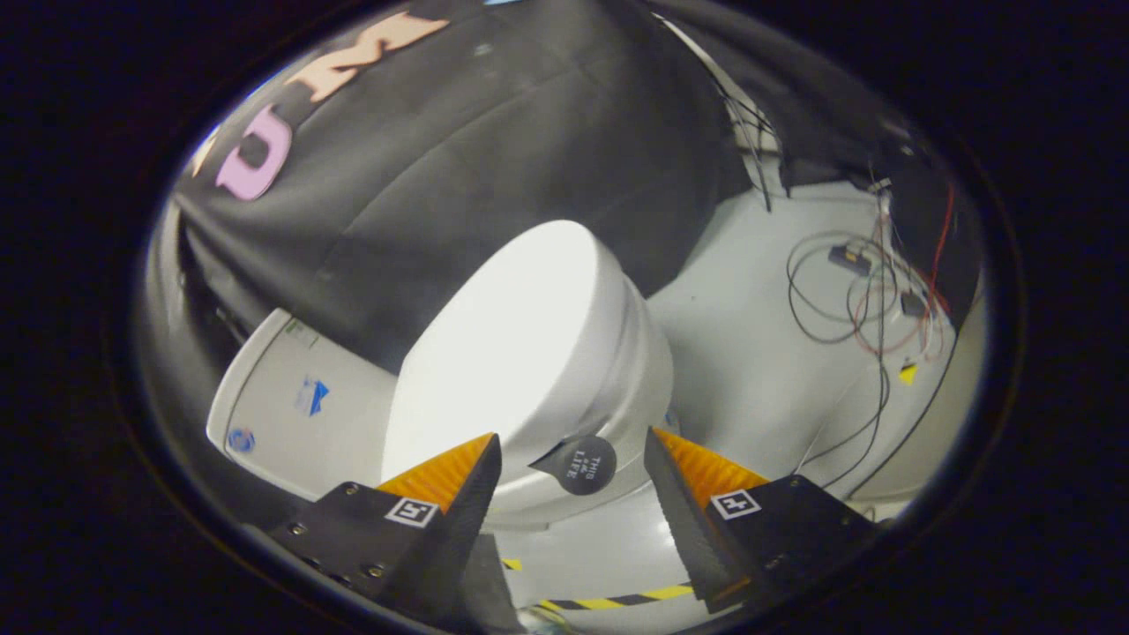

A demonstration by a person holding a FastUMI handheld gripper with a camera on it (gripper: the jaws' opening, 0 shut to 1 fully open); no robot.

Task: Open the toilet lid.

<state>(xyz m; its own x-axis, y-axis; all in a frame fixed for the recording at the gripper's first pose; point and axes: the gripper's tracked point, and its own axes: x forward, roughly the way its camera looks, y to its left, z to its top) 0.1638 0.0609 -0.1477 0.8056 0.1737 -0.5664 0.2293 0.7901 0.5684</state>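
A white toilet stands just ahead of me, its lid (503, 344) lying down flat on the bowl (648, 370). A round black tab (586, 465) sticks out from the lid's front rim. My gripper (571, 437) is open. The tab lies between the two fingers, closer to the right finger (675, 494) than to the left finger (467, 494), and neither finger touches it. Both fingertips reach about as far as the lid's front edge.
The white tank (300, 397) with small stickers rises behind the lid against the black cloth wall. Loose cables and small boxes (864, 291) lie on the pale floor (741, 353) to the toilet's right. A yellow-and-black tape strip (617, 600) marks the floor under the fingers.
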